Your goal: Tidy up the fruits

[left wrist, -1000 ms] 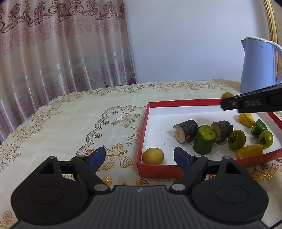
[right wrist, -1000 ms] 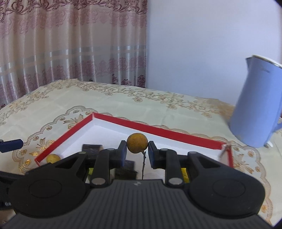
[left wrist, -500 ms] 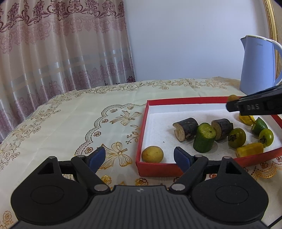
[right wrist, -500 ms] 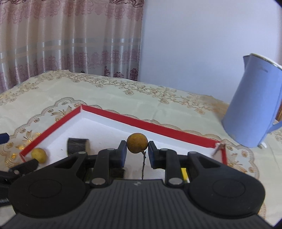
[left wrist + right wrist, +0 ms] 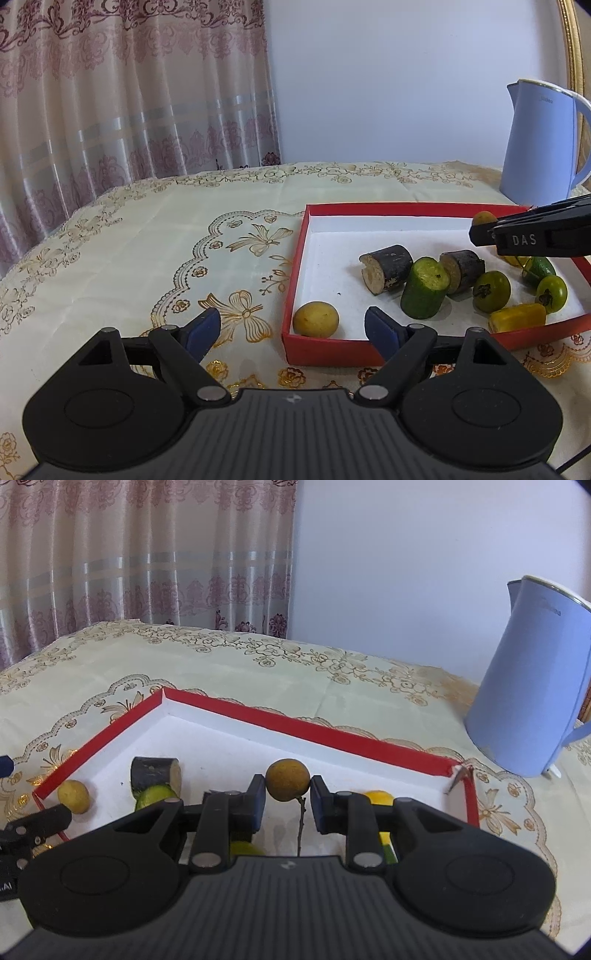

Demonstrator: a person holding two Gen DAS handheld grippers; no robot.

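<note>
The small brown round fruit (image 5: pixel 287 779), its stem hanging below, is clamped in the jaws of the right gripper (image 5: pixel 287 794) above the red-rimmed box (image 5: pixel 303 731) on the table (image 5: pixel 147 236). This looks like the placing step: lower it onto bare white floor, clear of the cucumber piece (image 5: pixel 424 291) and green fruits (image 5: pixel 491 291), then release. The left gripper (image 5: pixel 291 330) hangs with jaws wide and empty at the box's near corner, beside a yellow fruit (image 5: pixel 316 319).

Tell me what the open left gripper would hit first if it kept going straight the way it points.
Probably the near wall of the red cardboard tray, close to its left corner. The left gripper points down toward it, with the small round yellow fruit just behind that wall. Depth is hard to judge here.
</note>
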